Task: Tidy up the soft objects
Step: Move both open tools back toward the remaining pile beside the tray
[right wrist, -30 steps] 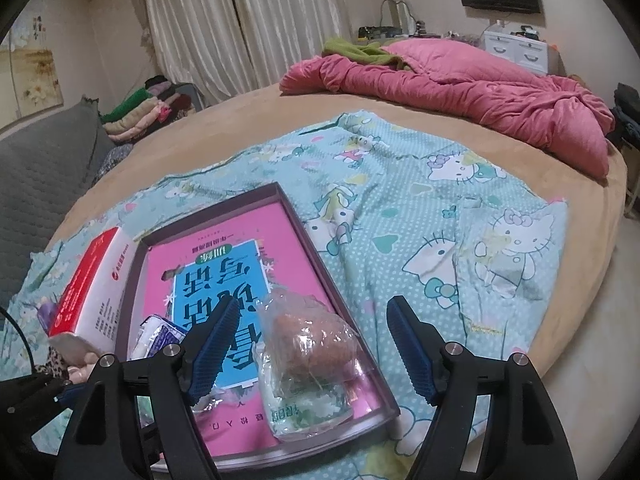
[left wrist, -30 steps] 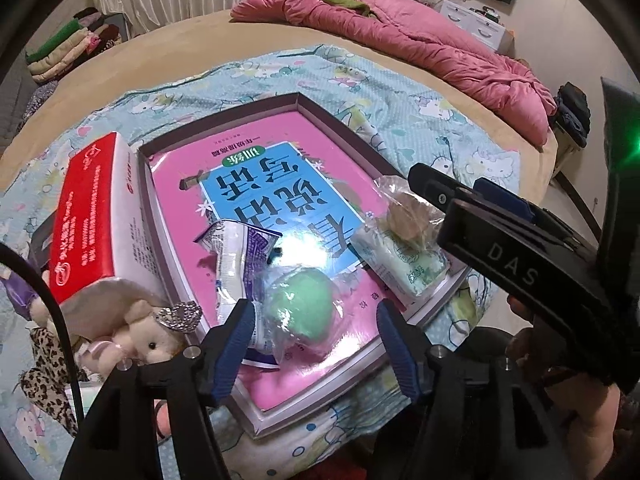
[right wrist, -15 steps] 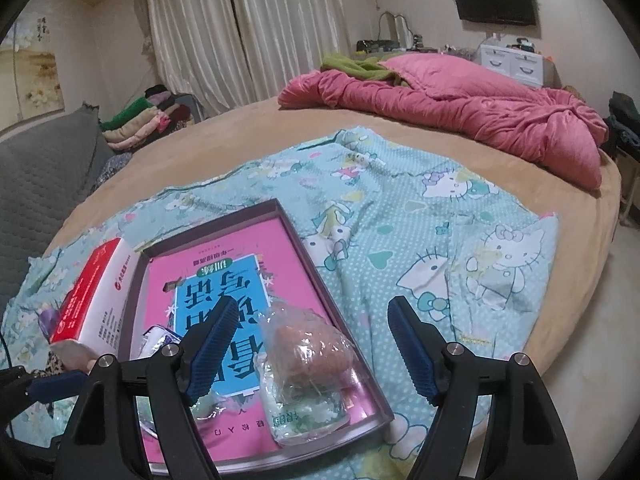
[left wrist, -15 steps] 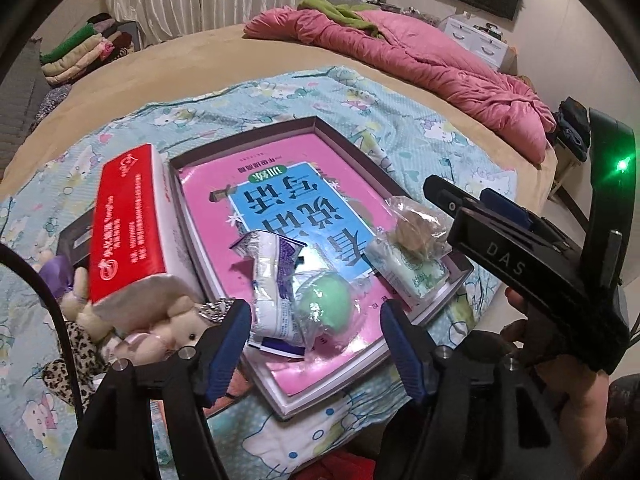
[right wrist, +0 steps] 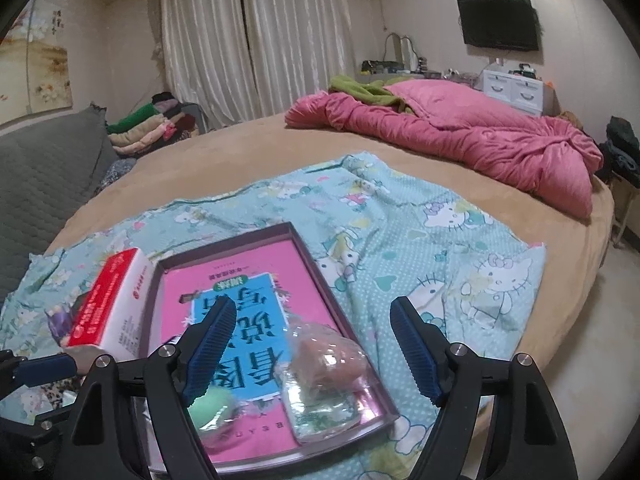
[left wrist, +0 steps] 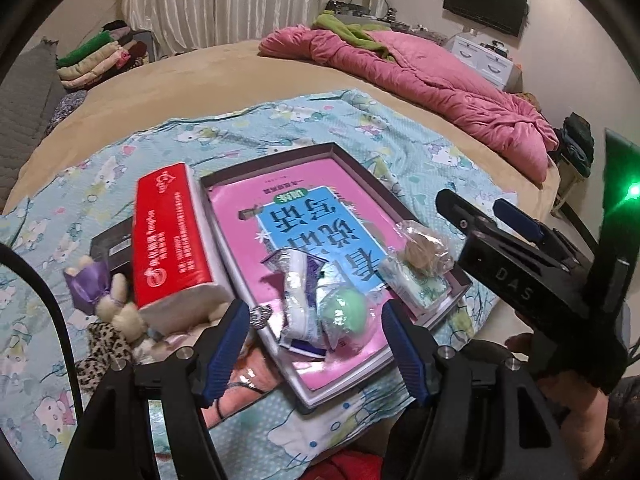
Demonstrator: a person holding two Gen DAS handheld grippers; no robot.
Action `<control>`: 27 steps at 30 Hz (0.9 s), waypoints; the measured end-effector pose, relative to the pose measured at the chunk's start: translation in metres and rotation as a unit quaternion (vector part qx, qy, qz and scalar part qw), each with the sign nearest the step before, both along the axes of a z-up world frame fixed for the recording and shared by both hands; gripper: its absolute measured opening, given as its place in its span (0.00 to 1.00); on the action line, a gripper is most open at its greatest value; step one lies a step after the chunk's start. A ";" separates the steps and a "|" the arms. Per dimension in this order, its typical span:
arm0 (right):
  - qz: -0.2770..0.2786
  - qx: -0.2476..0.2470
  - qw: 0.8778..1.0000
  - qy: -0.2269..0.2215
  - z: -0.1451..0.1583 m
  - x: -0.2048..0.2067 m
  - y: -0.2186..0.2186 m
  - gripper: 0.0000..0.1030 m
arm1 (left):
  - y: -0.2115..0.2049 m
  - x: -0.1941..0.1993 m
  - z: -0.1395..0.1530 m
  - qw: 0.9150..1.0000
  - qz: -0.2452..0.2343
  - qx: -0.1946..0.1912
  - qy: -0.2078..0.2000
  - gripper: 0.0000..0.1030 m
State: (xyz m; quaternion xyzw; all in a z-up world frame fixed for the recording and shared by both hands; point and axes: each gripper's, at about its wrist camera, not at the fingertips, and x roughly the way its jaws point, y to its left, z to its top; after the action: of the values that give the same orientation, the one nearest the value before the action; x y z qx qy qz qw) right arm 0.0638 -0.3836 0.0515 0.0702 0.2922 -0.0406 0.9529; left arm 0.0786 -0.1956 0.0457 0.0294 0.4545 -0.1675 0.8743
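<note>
- The left gripper (left wrist: 316, 354) is hanging wide open over the near corner of the tray (left wrist: 400, 196), holding nothing and touching nothing; its blue fingers (left wrist: 224, 344) are framing a green ball in a clear bag (left wrist: 344, 312) and a crumpled white and purple packet (left wrist: 298, 300).
- The right gripper (right wrist: 312, 350) is also spread wide and empty, hovering above a brown lump in a clear bag (right wrist: 328, 356) that is lying on a pale green packet (right wrist: 324, 412) at the tray's near right corner.
- All four soft things are sitting inside the tray on a pink book (left wrist: 296, 216).
- A red and white tissue pack (left wrist: 172, 240) is standing just beside the tray's left wall, with small plush toys (left wrist: 116, 308) at its near end.
- The tray is lying on a light blue cartoon sheet (right wrist: 440, 248), its near corner close to the bed's (right wrist: 248, 148) front edge.
- To the right of the tray, the sheet is offering open room out to the bed's rim.
- A pink quilt (right wrist: 460, 140) is heaped well apart at the far side.
</note>
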 end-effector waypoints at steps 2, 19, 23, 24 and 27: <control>0.006 0.001 1.000 -0.002 0.005 -0.002 0.006 0.79 | 0.006 -0.002 0.002 1.000 0.005 -0.001 0.000 0.66; 0.079 -0.002 0.997 -0.008 0.036 -0.021 0.061 0.79 | 0.057 -0.018 0.026 0.999 0.052 0.002 -0.017 0.66; 0.096 -0.006 0.995 -0.004 0.039 -0.025 0.072 0.79 | 0.070 -0.021 0.030 0.998 0.061 0.003 -0.020 0.66; 0.101 -0.007 0.995 -0.004 0.040 -0.027 0.077 0.79 | 0.076 -0.021 0.032 0.998 0.067 0.003 -0.022 0.66; 0.112 -0.013 0.994 -0.008 0.044 -0.032 0.085 0.79 | 0.094 -0.020 0.036 0.996 0.084 -0.001 -0.023 0.66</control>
State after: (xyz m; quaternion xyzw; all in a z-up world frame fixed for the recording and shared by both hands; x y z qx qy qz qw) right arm 0.0322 -0.2982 0.0955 0.0249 0.2900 0.0629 0.9546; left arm 0.0587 -0.1018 0.0815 -0.0056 0.4350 -0.0931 0.8956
